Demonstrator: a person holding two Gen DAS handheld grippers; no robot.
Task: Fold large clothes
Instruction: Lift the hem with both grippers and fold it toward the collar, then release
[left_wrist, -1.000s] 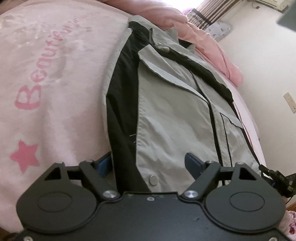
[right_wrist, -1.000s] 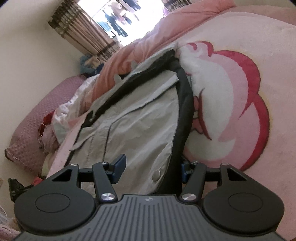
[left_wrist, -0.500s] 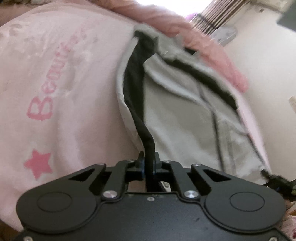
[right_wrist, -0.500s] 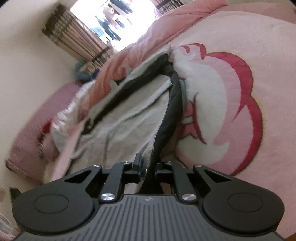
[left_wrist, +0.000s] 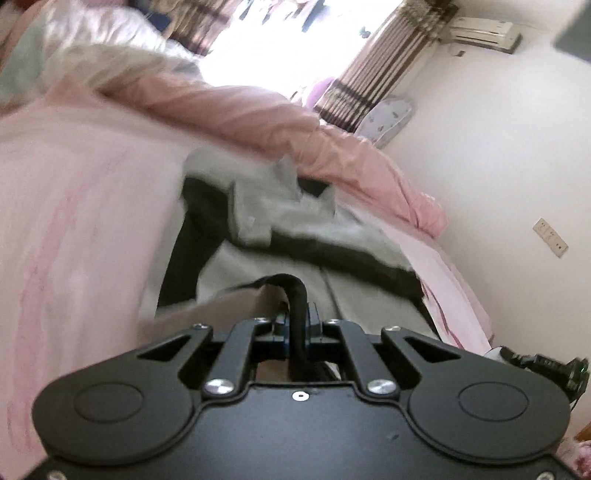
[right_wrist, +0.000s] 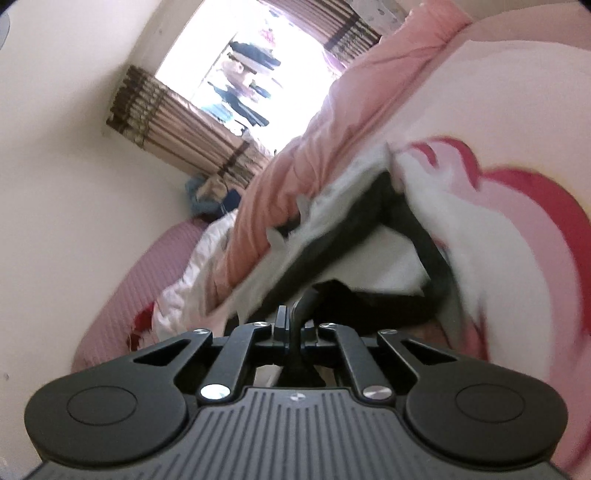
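A grey jacket with black trim (left_wrist: 317, 236) lies on a pink bed blanket (left_wrist: 74, 221). My left gripper (left_wrist: 297, 321) is shut on the jacket's black hem edge and holds it lifted and folded over toward the collar. My right gripper (right_wrist: 293, 325) is shut on the other hem corner of the same jacket (right_wrist: 354, 225), also raised. The lifted lower part hangs between the two grippers and hides the jacket's middle. Both views are motion-blurred.
A rolled pink quilt (left_wrist: 258, 122) lies along the far side of the bed behind the collar. A window with striped curtains (right_wrist: 184, 122) is beyond. A pink cushion (right_wrist: 140, 280) and white bedding sit left in the right wrist view. A wall (left_wrist: 498, 147) is to the right.
Both grippers went from open around the hem to shut on it, then lifted it and carried it forward toward the collar. The views now tilt up to the window.
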